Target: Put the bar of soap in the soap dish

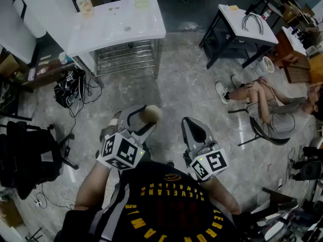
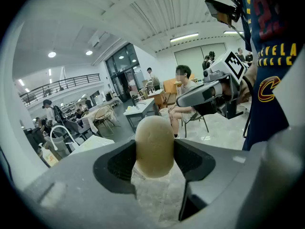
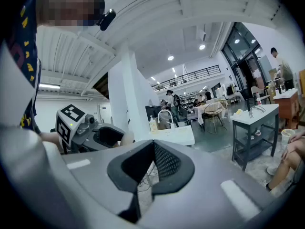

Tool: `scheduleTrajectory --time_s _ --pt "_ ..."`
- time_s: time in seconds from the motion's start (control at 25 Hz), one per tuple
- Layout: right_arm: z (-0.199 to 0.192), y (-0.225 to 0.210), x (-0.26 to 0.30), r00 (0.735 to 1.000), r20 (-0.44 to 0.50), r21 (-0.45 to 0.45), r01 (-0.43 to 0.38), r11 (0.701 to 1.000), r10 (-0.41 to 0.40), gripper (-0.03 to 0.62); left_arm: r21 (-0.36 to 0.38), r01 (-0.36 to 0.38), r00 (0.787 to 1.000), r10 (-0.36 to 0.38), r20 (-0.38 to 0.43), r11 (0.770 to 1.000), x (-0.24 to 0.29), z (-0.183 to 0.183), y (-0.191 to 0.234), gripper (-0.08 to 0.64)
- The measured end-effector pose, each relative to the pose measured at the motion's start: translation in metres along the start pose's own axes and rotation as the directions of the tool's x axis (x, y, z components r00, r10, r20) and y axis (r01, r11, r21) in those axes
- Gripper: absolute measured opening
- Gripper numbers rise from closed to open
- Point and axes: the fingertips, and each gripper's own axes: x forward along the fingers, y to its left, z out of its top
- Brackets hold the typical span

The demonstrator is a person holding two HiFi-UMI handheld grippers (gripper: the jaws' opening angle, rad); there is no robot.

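Standing on end between the pads of the left hand-held gripper (image 2: 155,160), the bar of soap (image 2: 154,146) is a pale beige oval whose rounded top juts past the jaw tips. Both pads press on its long sides, so the jaws stand wide and are filled by the bar itself. Gripping it across the middle probably keeps the slippery bar from twisting, and it leaves the far end free to go down first into a dish. In the head view this gripper tips forward and down over the grey floor (image 1: 176,84), close in front of the person's body.

The right hand-held gripper (image 3: 151,159) sits just beside the left one and roughly level. Its pads are together with nothing between them, so it looks parked while the left one carries.

Well apart from both, across open floor, is the white surface (image 1: 116,26) with a basin. A bottle (image 1: 85,4) stands at its back left corner. A small pale item near the back edge is, by my reading, the soap dish (image 1: 142,4), though it is too small to be sure. The soap is nowhere near it yet, so the carry comes first.
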Motion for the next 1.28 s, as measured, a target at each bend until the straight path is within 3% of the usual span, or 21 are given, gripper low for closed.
scheduleTrajectory --time_s 0.28,0.52,1.04,1.28 --pt "0.002 0.010 0.077 0.999 -0.032 -0.008 0.024 1.000 -0.025 0.003 -0.014 0.054 0.998 -0.054 0.021 0.998 0.002 -0.033 0.067 0.253" --pt "0.003 0.010 0.133 0.998 -0.055 0.089 0.030 0.996 -0.025 0.009 -0.024 0.091 0.995 -0.090 0.034 0.996 0.011 -0.053 0.111 0.254" --pt "0.003 -0.002 0.218 0.994 -0.077 0.120 -0.066 0.991 0.076 0.066 -0.053 0.086 0.996 -0.086 0.015 0.995 0.048 -0.072 0.179 0.255" --pt "0.005 -0.035 0.262 0.986 -0.065 0.152 -0.142 0.978 0.153 0.074 -0.126 0.047 0.999 -0.047 0.002 0.991 0.074 -0.070 0.215 0.255"
